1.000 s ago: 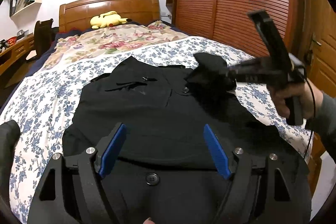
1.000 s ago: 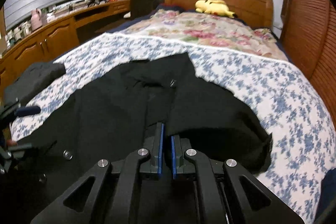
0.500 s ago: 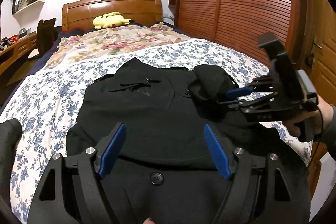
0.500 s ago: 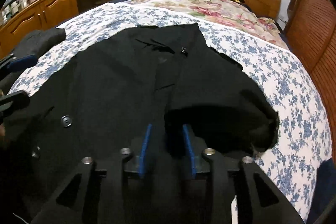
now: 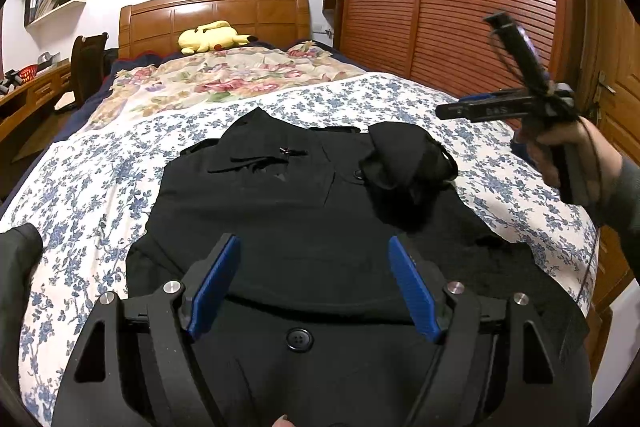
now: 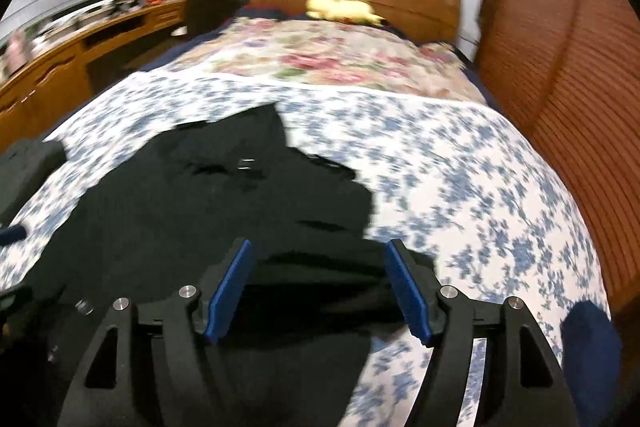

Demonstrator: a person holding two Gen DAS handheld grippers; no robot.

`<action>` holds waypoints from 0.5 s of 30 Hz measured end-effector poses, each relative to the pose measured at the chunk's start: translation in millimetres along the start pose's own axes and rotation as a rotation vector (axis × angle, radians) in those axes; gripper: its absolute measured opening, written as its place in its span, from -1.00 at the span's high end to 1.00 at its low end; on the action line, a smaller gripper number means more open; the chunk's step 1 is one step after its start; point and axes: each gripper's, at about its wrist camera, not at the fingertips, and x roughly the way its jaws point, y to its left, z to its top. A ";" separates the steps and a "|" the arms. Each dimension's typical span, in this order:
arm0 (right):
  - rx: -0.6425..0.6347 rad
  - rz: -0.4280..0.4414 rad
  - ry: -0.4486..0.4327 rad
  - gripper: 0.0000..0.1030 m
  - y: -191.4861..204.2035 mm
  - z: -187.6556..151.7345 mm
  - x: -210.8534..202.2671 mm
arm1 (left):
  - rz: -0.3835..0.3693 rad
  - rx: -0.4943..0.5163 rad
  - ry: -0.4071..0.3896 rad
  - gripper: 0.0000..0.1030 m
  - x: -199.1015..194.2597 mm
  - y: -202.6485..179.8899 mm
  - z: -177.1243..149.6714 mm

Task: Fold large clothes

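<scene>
Black coat (image 5: 304, 211) on floral bed, right tool (image 5: 460, 109) lettering blurred, unreadable

left gripper (image 5: 312, 283) gapes empty — right gripper (image 6: 318, 283) opening, empty.

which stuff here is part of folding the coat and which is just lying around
Part of the job: black coat, its folded-in sleeve, left tongs, right tongs, opening with nothing between them.

Lying about: yellow plush toy, floral quilt, chair.
</scene>
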 end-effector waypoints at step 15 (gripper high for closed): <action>0.245 -0.072 0.288 -0.37 -76.1 -34.0 141.7 | -0.005 0.006 -0.002 -0.51 -1.6 1.3 0.5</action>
